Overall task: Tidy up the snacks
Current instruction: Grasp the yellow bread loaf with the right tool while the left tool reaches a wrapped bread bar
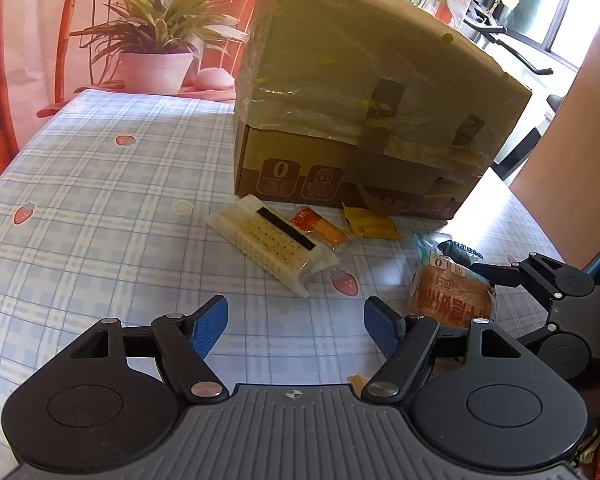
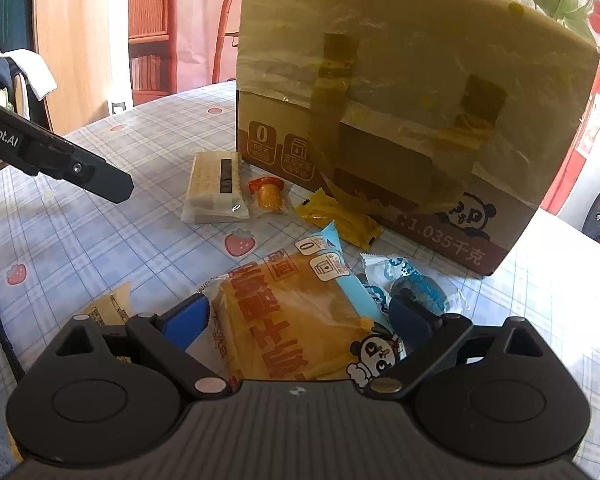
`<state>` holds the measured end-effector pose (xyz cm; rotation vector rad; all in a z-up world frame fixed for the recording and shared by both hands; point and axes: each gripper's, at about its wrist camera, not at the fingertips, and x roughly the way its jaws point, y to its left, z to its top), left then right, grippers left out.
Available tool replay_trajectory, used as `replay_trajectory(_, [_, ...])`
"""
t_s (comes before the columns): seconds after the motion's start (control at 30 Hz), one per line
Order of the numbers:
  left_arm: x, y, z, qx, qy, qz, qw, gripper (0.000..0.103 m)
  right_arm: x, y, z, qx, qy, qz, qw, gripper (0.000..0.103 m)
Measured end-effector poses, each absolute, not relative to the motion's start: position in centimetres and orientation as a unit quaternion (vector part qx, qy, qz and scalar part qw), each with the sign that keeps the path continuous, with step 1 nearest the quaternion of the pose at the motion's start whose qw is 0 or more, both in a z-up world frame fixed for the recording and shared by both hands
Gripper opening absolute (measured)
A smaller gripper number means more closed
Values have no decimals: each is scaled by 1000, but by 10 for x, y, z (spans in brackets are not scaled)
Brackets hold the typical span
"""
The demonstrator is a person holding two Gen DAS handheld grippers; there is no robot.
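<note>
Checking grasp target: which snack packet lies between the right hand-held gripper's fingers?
The large orange bread packet with the panda; the other packets lie farther off, near the box.

Black tongs (image 1: pixel 296 326), blue ribbed pads (image 1: pixel 210 322)

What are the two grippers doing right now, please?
Left gripper: open, empty.
Right gripper: open around the bread pack, not gripping.
</note>
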<state>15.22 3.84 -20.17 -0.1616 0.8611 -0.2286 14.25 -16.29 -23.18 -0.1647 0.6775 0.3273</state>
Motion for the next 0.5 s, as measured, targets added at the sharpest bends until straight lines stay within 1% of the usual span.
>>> replay_trajectory(0.07, [152, 38, -202, -79, 415, -112, 899, 77, 140, -166, -230, -69, 327, 160, 929, 84])
replay_trajectory(0.17, [152, 37, -202, -80, 415, -117, 898, 77, 133, -172, -229, -47, 316, 145, 937, 81])
replay_trajectory(0.33, [150, 33, -203, -79, 416, -131, 896, 76, 118, -189, -220, 19, 297, 115, 948, 80])
replay_trajectory(0.5, [147, 24, -206, -76, 425, -163, 887, 76, 101, -199, -212, 47, 289, 91, 952, 80])
